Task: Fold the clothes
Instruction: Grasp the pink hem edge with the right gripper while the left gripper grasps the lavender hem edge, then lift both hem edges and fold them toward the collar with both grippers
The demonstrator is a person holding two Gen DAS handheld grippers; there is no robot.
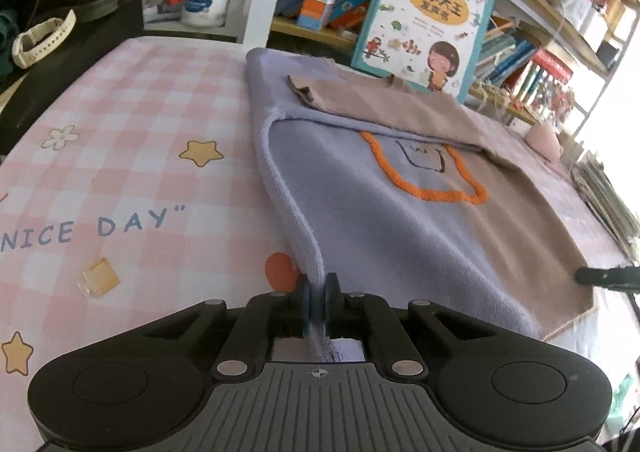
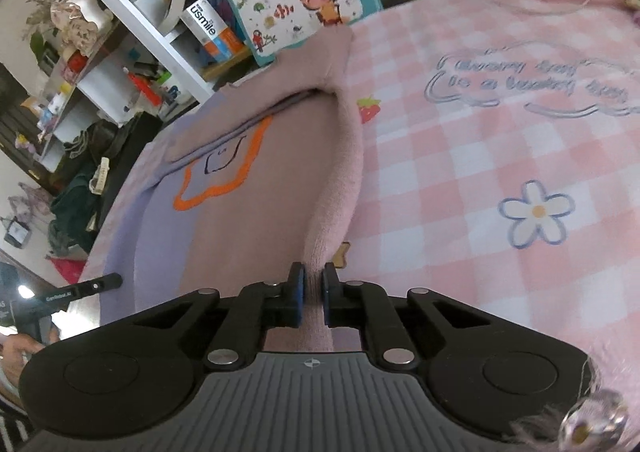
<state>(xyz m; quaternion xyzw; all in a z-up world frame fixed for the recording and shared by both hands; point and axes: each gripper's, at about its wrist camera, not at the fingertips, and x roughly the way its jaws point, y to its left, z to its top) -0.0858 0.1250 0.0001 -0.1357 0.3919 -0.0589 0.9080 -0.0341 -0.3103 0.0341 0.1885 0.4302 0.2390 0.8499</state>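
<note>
Lilac knit is pinched between the pressed-together pads of the left gripper (image 1: 319, 302) at the bottom centre of the left wrist view, where the near hem of the sweater (image 1: 384, 212) is lifted into a ridge. In the right wrist view, pinkish-tan knit at the hem's other corner is clamped the same way by the right gripper (image 2: 314, 298), low in the frame. The sweater is spread over the pink checked sheet (image 1: 132, 156), filling the middle of both views, with a sleeve already laid across the orange outline (image 1: 424, 172) on its chest. Beyond it, at the top of each frame, a children's book (image 1: 424, 12) is propped against the shelves. The bottom-to-top fold appears to be in hand: both hem corners are gripped. The next move probably calls for both corners to be raised together and carried evenly toward the collar, so that the fold is kept square.
</note>
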